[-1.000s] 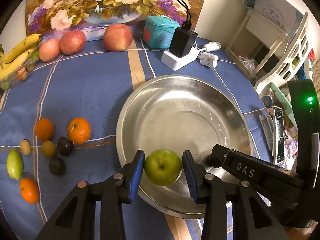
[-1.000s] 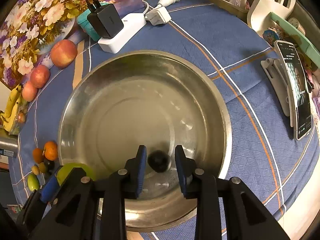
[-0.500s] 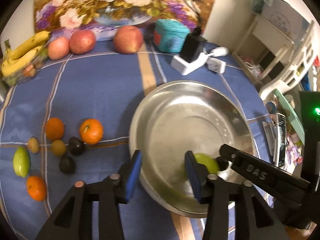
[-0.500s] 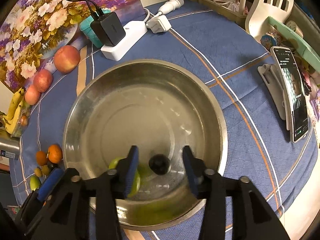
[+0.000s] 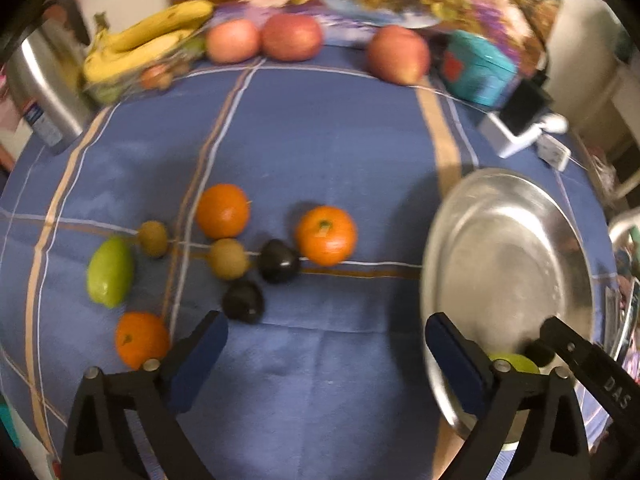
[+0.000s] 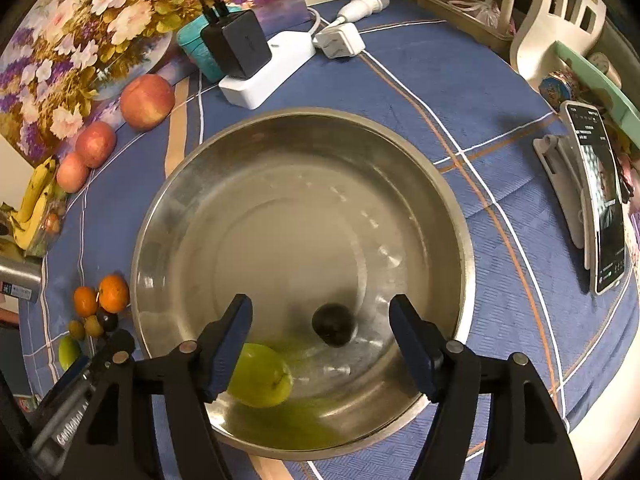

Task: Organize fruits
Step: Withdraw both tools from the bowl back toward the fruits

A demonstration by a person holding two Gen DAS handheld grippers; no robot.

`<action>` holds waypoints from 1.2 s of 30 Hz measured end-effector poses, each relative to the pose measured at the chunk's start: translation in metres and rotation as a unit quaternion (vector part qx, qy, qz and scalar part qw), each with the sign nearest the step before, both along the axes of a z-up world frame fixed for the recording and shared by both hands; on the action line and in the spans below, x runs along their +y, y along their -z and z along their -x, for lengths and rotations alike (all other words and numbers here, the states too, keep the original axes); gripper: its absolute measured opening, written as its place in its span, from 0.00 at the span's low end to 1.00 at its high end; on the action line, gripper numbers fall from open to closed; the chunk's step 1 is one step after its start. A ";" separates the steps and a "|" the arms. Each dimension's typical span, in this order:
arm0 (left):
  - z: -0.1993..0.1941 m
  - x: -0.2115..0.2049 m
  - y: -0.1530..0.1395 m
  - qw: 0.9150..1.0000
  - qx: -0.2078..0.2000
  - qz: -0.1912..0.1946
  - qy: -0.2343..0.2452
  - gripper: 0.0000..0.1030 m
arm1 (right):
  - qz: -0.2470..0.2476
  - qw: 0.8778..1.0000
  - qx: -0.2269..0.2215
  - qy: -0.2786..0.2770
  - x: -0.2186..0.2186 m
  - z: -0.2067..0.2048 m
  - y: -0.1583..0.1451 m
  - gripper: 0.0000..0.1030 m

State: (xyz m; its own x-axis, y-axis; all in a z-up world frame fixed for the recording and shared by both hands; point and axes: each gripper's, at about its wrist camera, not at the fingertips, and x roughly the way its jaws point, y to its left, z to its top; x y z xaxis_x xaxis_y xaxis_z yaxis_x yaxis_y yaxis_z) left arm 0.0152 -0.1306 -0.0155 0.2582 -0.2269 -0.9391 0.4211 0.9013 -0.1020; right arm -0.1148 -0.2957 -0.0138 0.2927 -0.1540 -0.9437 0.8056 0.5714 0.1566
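Observation:
A steel bowl [image 6: 460, 216] holds a green apple [image 6: 264, 380] and a dark round fruit [image 6: 334, 324]. My right gripper [image 6: 322, 344] is open and empty just above the bowl's near side. My left gripper [image 5: 326, 356] is open and empty over the blue cloth, left of the bowl [image 5: 448, 240]. Ahead of it lie oranges [image 5: 326, 234], two dark fruits [image 5: 278, 262], small brown fruits [image 5: 228, 258] and a green fruit [image 5: 110, 272]. The green apple [image 5: 516, 362] shows behind its right finger.
Apples [image 5: 398, 54] and bananas [image 5: 144, 42] line the far edge by a flower painting [image 6: 80, 40]. A teal box [image 5: 476, 66], a power strip with charger [image 6: 256, 64], a phone on a stand [image 6: 600, 200] and a metal can [image 5: 40, 92] stand around.
My left gripper let the green apple go into the bowl, opened wide and swung left over the loose fruits. My right gripper opened off the dark fruit, which stays in the bowl.

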 end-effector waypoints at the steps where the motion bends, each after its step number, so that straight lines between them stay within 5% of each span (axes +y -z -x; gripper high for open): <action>1: -0.001 0.003 0.001 1.000 0.003 0.000 -0.004 1.00 | 0.001 1.000 0.001 -0.003 0.001 -0.001 0.000 0.70; 5: -0.006 0.014 0.001 1.000 0.005 -0.001 -0.020 1.00 | 0.005 1.000 0.002 -0.016 0.004 -0.004 0.001 0.73; 7: -0.008 0.019 0.001 1.000 0.004 -0.002 -0.025 1.00 | 0.006 1.000 0.000 -0.021 0.006 -0.004 0.002 0.92; 25: -0.026 0.049 -0.007 0.999 -0.011 0.012 -0.033 1.00 | 0.035 0.999 -0.016 -0.036 0.018 -0.013 -0.004 0.92; 36: -0.039 0.068 -0.015 0.998 -0.047 -0.025 -0.018 1.00 | 0.033 0.998 -0.020 -0.054 0.031 -0.024 -0.001 0.92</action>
State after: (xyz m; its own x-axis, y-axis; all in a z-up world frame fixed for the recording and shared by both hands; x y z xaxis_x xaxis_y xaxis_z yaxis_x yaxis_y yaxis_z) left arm 0.0542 -0.0624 -0.0005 0.3524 -0.1698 -0.9203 0.3938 0.9190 -0.0188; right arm -0.0907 -0.2644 -0.0124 0.3487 -0.1815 -0.9195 0.7323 0.6650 0.1465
